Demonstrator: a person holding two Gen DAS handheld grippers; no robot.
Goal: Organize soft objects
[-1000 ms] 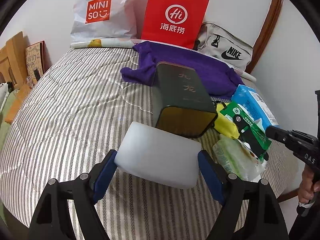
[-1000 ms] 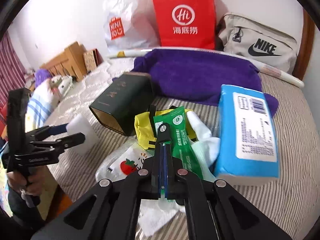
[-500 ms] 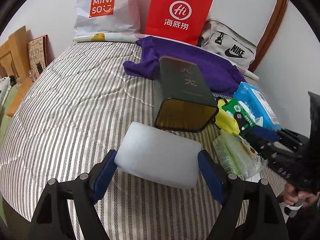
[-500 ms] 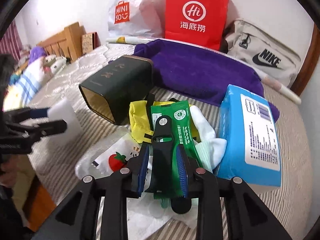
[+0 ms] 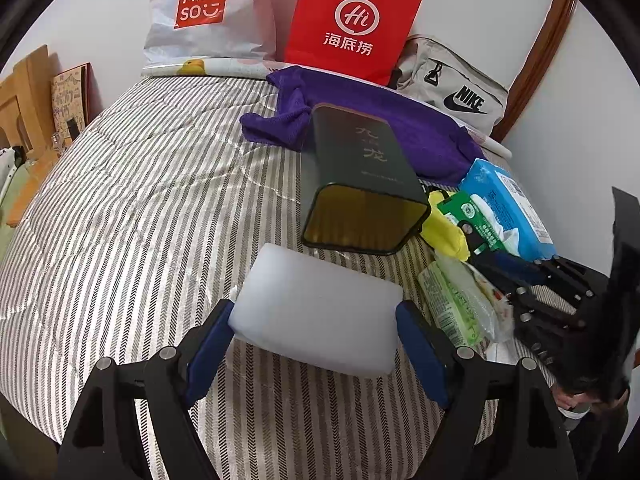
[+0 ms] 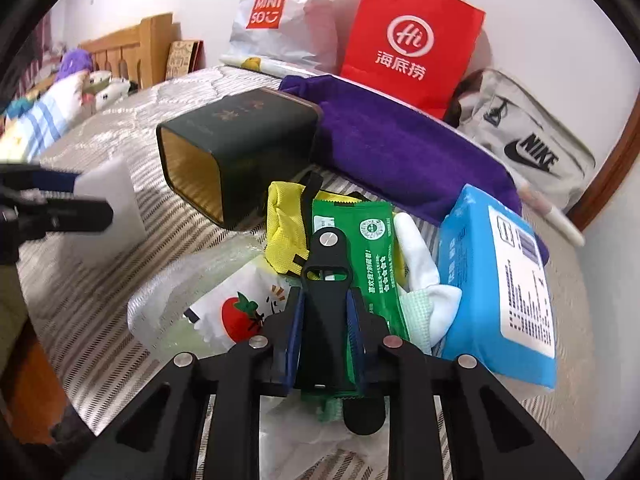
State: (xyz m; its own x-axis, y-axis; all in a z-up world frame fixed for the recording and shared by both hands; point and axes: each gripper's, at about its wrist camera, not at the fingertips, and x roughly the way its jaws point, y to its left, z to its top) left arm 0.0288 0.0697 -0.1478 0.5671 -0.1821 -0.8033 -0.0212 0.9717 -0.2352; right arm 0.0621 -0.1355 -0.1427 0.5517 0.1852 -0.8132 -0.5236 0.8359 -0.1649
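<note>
striped bed cover (image 5: 132,216) fills both frames, with bags against the white wall at the top. left tongs (image 5: 316,336) at lower centre are clamped on a white foam block (image 5: 320,312), held above the bed before the open dark green tin (image 5: 360,196). right tongs (image 6: 325,320) have just been closing around a black strap piece (image 6: 325,280) lying on the green packet (image 6: 360,248), lower centre.

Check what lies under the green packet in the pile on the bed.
The green packet overlaps a yellow pouch on one side and a white glove on the other. Its lower end is hidden behind the black strap between the right gripper's jaws.
</note>
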